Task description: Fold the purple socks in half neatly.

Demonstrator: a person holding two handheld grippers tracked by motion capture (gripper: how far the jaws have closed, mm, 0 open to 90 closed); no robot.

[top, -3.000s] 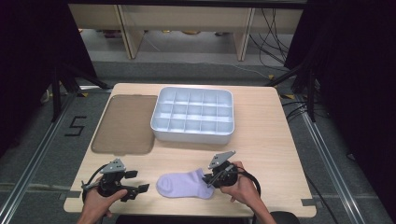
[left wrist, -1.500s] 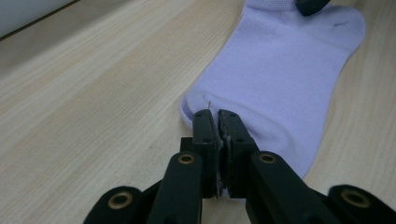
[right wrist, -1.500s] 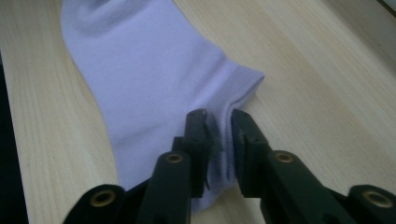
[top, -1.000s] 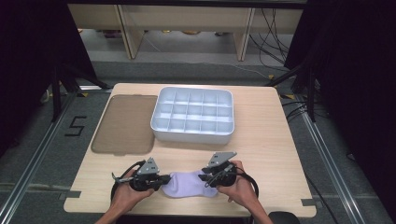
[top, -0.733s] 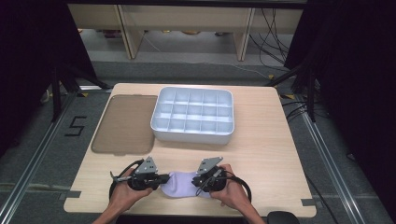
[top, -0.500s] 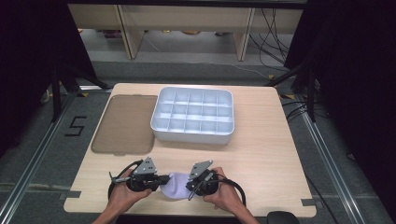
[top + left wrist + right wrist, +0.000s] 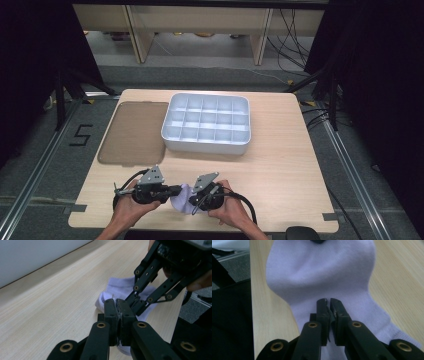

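A pale lavender sock (image 7: 181,201) lies bunched near the table's front edge, between my two grippers. My left gripper (image 7: 173,190) comes in from the left and is shut on one end of the sock (image 7: 117,286); its own jaws (image 7: 116,301) pinch a fold of fabric. My right gripper (image 7: 193,203) sits close beside it, shut on the other end of the sock (image 7: 322,270), with fabric caught between its tips (image 7: 328,300). In the left gripper view the right gripper (image 7: 137,307) reaches down almost to my left tips.
A white compartment tray (image 7: 205,122) stands at the middle of the table, well behind the hands. A brownish translucent lid (image 7: 134,132) lies flat to its left. The table's front edge (image 7: 200,231) runs just below both hands.
My right gripper has slid left toward the left gripper with its end of the sock. The flat sock has bunched up. The left gripper has stayed put.
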